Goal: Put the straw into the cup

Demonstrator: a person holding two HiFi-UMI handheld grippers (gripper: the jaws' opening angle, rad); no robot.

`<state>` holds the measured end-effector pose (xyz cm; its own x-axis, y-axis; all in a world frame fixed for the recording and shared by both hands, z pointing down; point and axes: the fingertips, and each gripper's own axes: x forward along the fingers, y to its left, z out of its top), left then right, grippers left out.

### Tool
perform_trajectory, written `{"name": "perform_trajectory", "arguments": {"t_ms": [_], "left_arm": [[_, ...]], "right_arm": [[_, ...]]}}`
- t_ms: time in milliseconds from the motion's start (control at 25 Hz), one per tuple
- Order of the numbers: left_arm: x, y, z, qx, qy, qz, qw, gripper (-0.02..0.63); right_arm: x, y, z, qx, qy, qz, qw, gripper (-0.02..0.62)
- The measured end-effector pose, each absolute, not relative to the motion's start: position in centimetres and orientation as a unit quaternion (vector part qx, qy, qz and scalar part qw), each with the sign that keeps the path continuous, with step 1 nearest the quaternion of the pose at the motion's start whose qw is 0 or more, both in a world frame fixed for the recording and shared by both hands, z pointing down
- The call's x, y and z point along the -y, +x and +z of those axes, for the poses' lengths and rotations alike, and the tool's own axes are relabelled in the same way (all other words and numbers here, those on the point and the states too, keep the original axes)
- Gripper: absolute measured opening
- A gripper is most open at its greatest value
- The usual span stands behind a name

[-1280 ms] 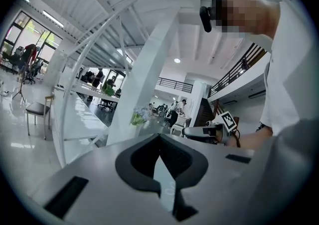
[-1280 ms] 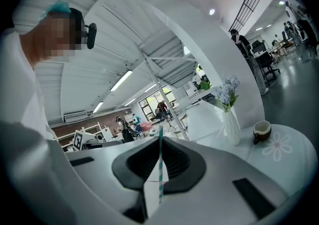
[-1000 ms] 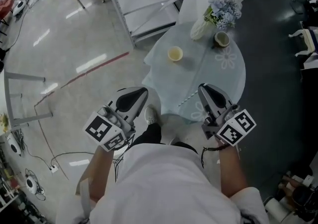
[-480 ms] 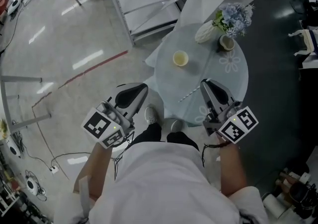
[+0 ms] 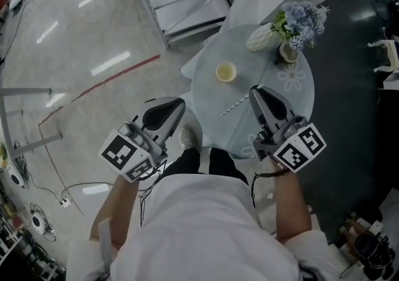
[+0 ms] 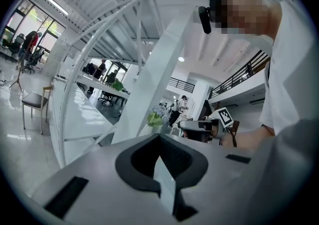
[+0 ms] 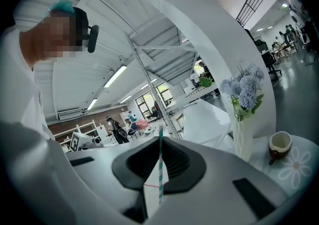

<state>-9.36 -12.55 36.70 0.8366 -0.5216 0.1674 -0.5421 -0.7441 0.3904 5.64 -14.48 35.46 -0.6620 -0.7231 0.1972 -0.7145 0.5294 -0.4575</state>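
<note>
Round glass table [image 5: 293,96] is seen. Left gripper [image 5: 181,102] is held off its left edge, jaws pressed together, empty. Right gripper [image 5: 254,91] is held over the near edge. Yellow cup [image 5: 225,71] is set toward the left edge. Striped straw [image 5: 234,105] is clamped in the right gripper's jaws.

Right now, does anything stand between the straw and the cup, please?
Nothing visible does: bare round tabletop lies between the white striped straw and the pale yellow cup; the white flower vase stands aside.
</note>
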Motion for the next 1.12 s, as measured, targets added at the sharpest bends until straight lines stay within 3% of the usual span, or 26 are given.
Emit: {"name": "perform_trajectory", "arguments": {"t_ms": [1120], "left_arm": [[16.3,-5.8,42.9,0.368,0.887,0.043,0.274,0.021]], "right_arm": [[26.4,7.1,41.8,-0.909,-0.333,-0.25,-0.028,0.034]]}}
